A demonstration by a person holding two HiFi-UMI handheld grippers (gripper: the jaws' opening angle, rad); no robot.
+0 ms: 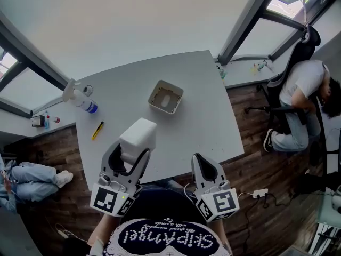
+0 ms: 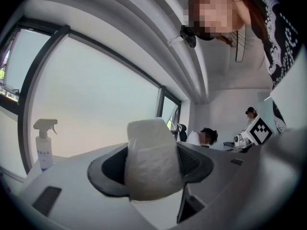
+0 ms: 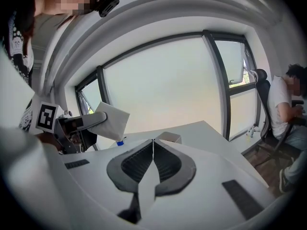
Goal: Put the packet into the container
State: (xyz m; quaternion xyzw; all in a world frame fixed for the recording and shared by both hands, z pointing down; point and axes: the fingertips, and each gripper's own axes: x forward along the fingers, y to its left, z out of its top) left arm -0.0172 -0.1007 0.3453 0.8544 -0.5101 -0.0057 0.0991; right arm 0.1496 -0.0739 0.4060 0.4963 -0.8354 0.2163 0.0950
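The left gripper (image 1: 133, 156) clamped the white packet (image 1: 138, 137), held above the table (image 1: 208, 105) at lower centre. The container (image 1: 165, 96) lay up and right of it (open top facing up). The right gripper (image 1: 205, 167) was closed, empty.

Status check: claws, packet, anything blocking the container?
Left claw shut on packet, held in air. Right claw shut, empty. Container ahead on table, packet not in yet. Spray bottle off left, not in path.
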